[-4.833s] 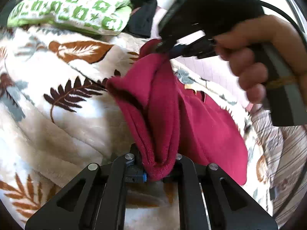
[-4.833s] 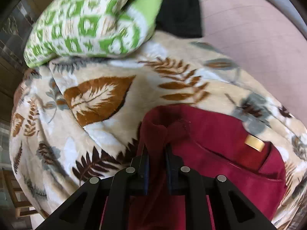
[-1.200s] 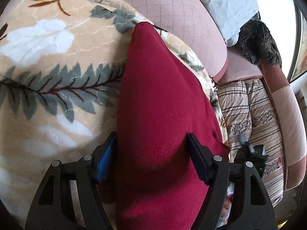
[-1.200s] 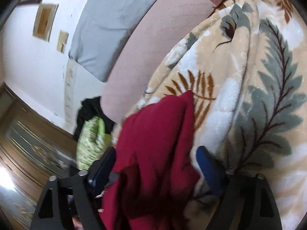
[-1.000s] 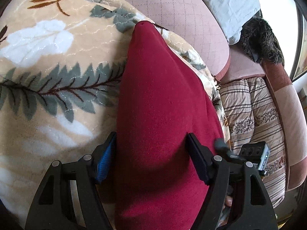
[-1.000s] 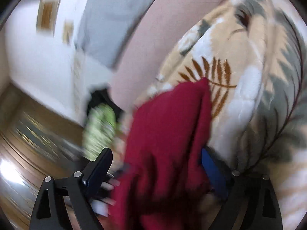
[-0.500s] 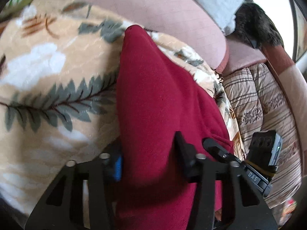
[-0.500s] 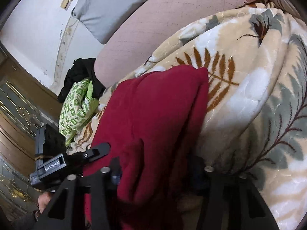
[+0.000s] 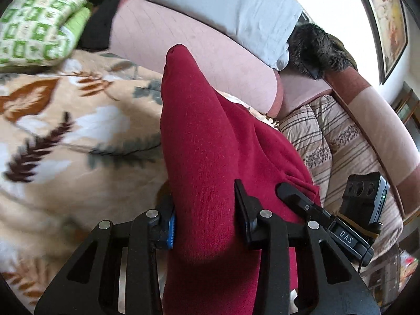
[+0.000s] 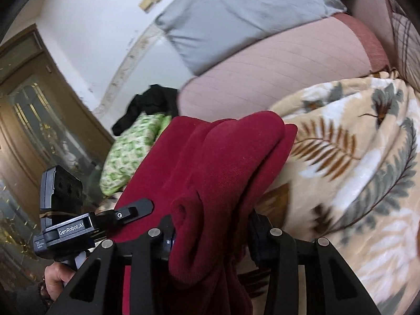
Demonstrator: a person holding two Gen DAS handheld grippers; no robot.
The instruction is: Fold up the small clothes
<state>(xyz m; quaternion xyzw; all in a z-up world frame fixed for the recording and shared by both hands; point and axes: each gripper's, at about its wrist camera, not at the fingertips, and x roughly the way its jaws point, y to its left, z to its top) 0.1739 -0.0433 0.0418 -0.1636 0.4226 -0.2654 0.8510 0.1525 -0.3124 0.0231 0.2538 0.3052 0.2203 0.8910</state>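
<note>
Both claws grip red garment ("GenRobot.AI", "DAS" labels).

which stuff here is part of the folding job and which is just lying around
In the job:
red garment
left gripper, jaws closed on it
right gripper, jaws closed on it
leaf-print blanket under it

Lying about:
green patterned pillow
black clothing
grey pillow
dark furry item

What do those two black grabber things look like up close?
The left gripper and the right gripper are both black, with triangular cut-out finger frames, round silver bolts and blue pads. The left one's body carries a white "GenRobot.AI" label; the right one's says "DAS". Each has a black boxy block on top.
</note>
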